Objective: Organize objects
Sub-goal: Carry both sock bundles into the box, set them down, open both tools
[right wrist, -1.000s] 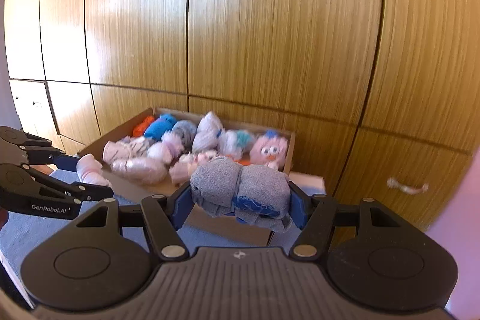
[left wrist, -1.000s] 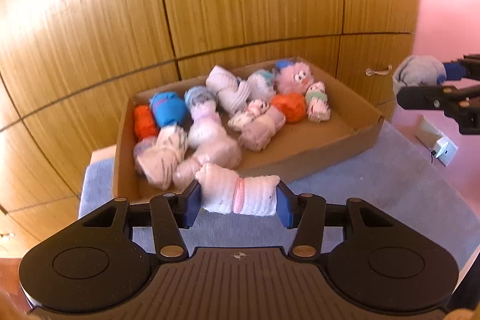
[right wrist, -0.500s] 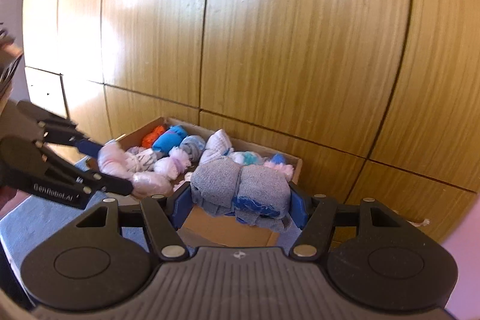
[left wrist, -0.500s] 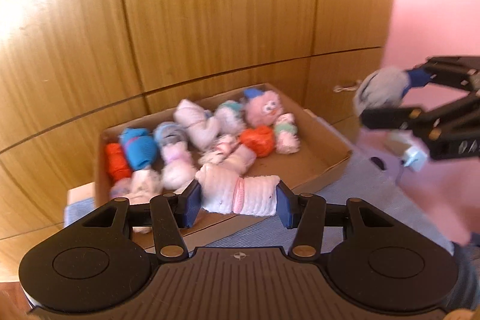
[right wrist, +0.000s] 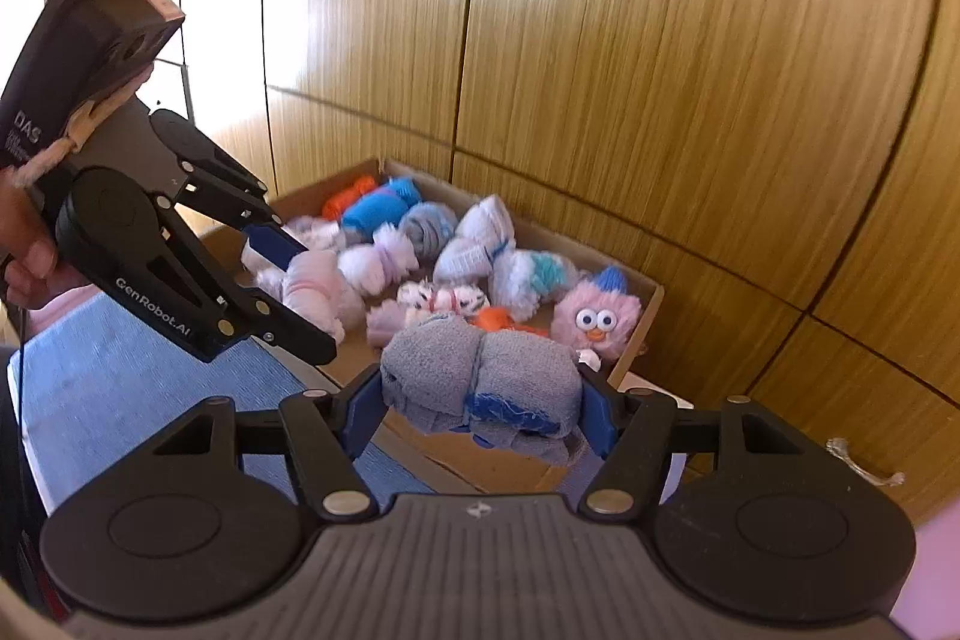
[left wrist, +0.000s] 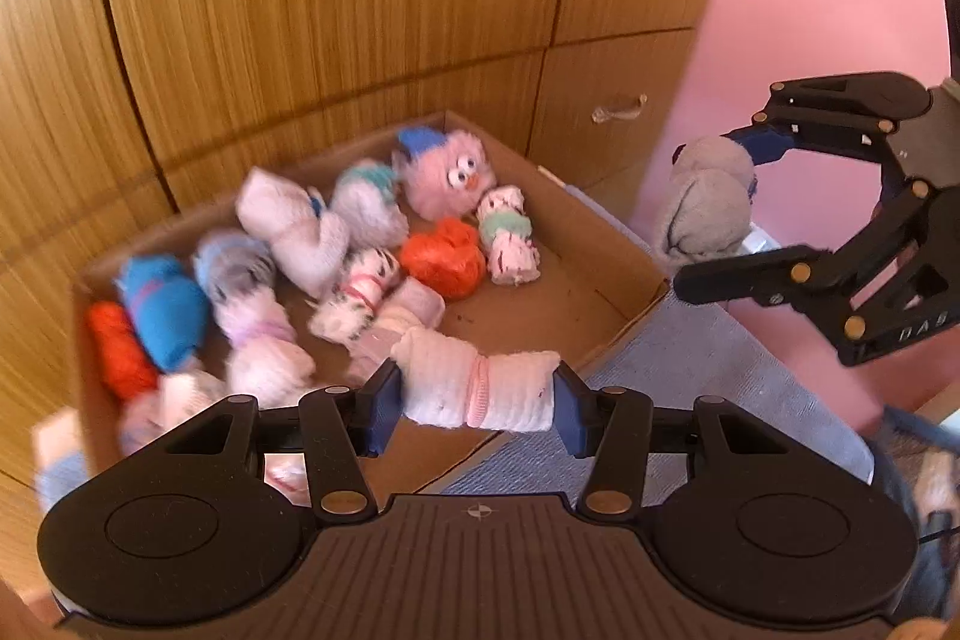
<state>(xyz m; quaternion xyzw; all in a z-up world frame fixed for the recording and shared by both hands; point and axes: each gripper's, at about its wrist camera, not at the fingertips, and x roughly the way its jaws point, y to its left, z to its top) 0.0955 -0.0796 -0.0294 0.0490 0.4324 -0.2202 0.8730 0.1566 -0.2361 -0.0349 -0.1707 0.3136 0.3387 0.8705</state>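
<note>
While the left gripper point(left wrist: 477, 391) is clamping a white sock roll point(left wrist: 478, 388) with a pink band around its middle, its jaws pressing on both ends, the roll is hanging just over the near edge of the cardboard box point(left wrist: 606, 244). Over on the other side, the right gripper point(right wrist: 482, 400) is squeezing a grey sock bundle point(right wrist: 480, 385) with a blue patch, jaws closed on either end, and that bundle is floating in front of the box's near corner rather than inside it. From the left wrist view the right gripper point(left wrist: 729, 208) is showing up beyond the box's right wall, the grey bundle point(left wrist: 708, 202) sitting between its fingers. The box itself is lying on a blue cloth point(right wrist: 120, 370) spread over the desk, backed by wooden cabinet doors point(right wrist: 600, 40). Inside it, rolled socks are crowding together: an orange roll point(left wrist: 444, 259), a blue roll point(left wrist: 162, 307), a fuzzy pink ball with googly eyes point(left wrist: 447, 181) at the far corner, and a white-and-mint roll point(left wrist: 507, 235) just beside it. The box's near right floor is showing bare cardboard.
</note>
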